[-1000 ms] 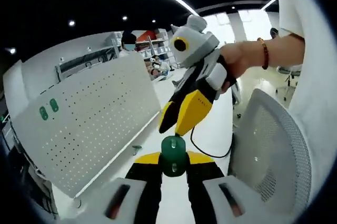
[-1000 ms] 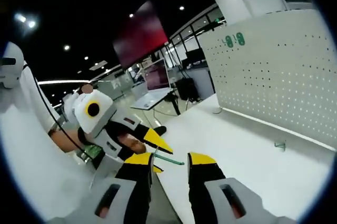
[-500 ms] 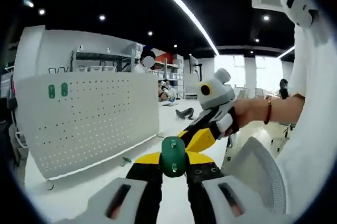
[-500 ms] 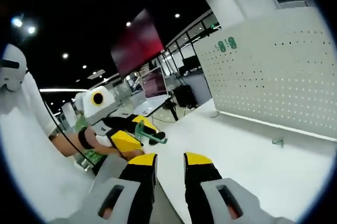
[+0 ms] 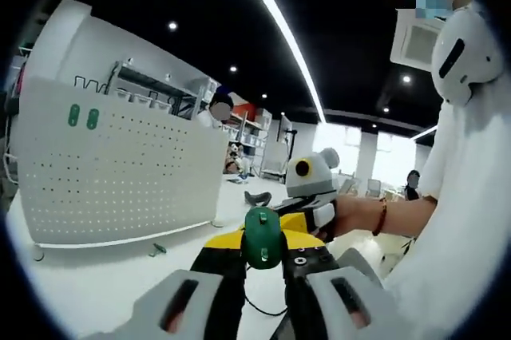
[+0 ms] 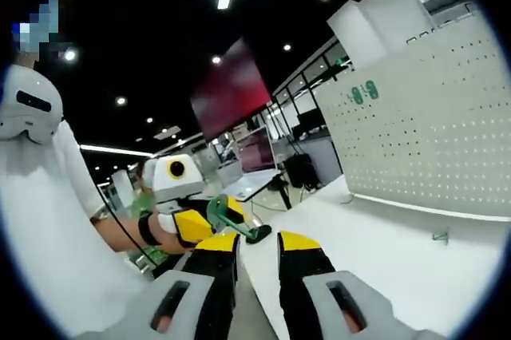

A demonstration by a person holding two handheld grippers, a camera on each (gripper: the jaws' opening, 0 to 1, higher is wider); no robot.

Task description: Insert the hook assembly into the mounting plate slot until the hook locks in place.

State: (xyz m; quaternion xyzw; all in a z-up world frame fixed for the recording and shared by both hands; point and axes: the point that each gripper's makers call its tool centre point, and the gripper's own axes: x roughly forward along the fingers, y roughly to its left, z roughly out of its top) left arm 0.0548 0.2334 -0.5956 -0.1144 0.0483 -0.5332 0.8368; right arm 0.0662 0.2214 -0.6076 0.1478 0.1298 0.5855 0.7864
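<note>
Two grippers up over white tabletop (image 5: 96, 276). Left gripper (image 5: 263, 246) clamped on green hook assembly (image 5: 263, 238), held at centre of left gripper view. Right gripper (image 6: 257, 238) empty, jaws slightly parted. White perforated mounting plate (image 5: 120, 172) upright at 9 o'clock, two green tabs (image 5: 81, 117) near top. Small green piece (image 5: 157, 249) on tabletop by plate base, probably another hook.

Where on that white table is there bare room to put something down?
Bare white table lies in front of the pegboard, apart from a small clip. It is crowded where the left gripper, holding the green hook, meets the right gripper.
</note>
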